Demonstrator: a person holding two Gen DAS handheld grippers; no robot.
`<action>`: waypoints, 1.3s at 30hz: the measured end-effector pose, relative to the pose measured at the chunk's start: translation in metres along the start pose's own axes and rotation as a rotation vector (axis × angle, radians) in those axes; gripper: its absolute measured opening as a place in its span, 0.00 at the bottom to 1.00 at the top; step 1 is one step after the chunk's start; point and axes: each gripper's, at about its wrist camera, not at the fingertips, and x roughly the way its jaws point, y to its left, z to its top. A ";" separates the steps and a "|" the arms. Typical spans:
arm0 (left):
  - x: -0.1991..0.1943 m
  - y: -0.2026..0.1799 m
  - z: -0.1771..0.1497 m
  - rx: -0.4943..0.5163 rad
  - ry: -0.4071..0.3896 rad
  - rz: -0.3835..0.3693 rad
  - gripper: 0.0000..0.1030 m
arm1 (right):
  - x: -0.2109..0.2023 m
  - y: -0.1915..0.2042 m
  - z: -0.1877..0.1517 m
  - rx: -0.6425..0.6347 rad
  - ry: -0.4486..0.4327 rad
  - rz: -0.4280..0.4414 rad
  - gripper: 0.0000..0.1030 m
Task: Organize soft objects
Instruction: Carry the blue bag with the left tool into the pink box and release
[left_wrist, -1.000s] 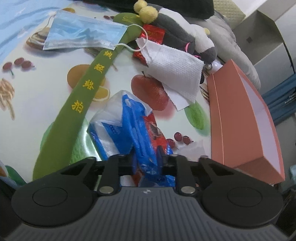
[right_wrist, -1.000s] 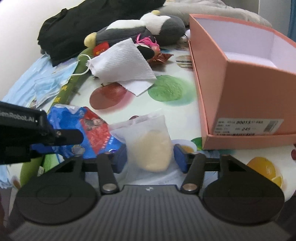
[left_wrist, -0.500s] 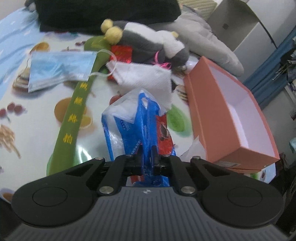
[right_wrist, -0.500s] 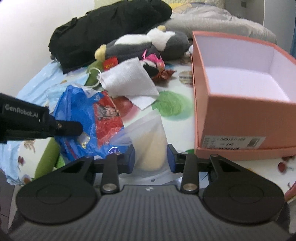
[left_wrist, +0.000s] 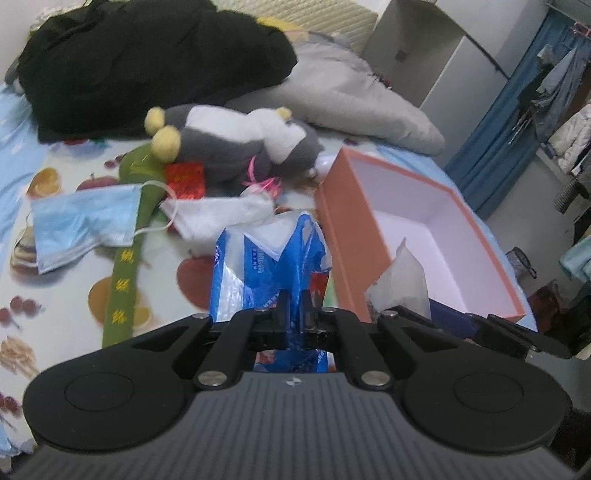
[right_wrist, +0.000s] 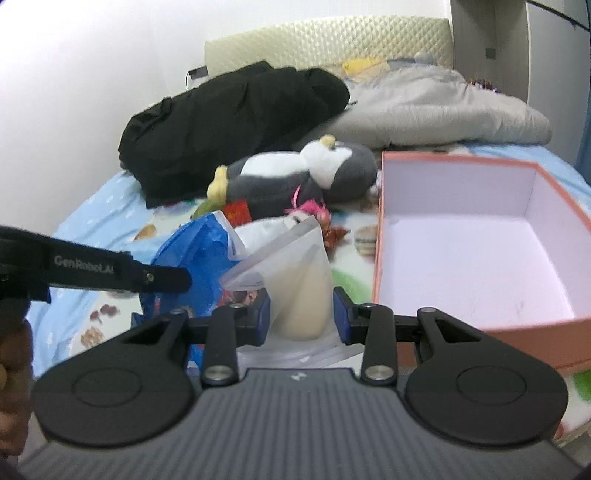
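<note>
Left gripper pinches the blue plastic bag tight, while the right gripper, at lower centre, clamps a clear pouch.

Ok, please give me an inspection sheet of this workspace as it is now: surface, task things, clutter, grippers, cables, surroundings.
Surface: fruit-print cloth spread over a bed.
Job's things: blue plastic bag and clear pouch, both held up; pink box open and empty; plush penguin, face mask, white cloth and green strap lying on the surface.
Clutter: black coat, grey quilt, red packet.
Grippers: left gripper shut on the blue plastic bag; right gripper shut on the clear pouch.
Cables: nothing seen.
Surroundings: headboard, blue curtain.
</note>
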 end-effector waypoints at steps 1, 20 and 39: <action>-0.002 -0.003 0.004 0.006 -0.009 -0.005 0.05 | -0.003 -0.002 0.005 0.002 -0.007 0.000 0.38; 0.010 -0.107 0.108 0.131 -0.093 -0.197 0.05 | -0.037 -0.078 0.099 0.012 -0.116 -0.182 0.38; 0.204 -0.185 0.090 0.206 0.285 -0.207 0.05 | 0.048 -0.214 0.045 0.248 0.200 -0.290 0.38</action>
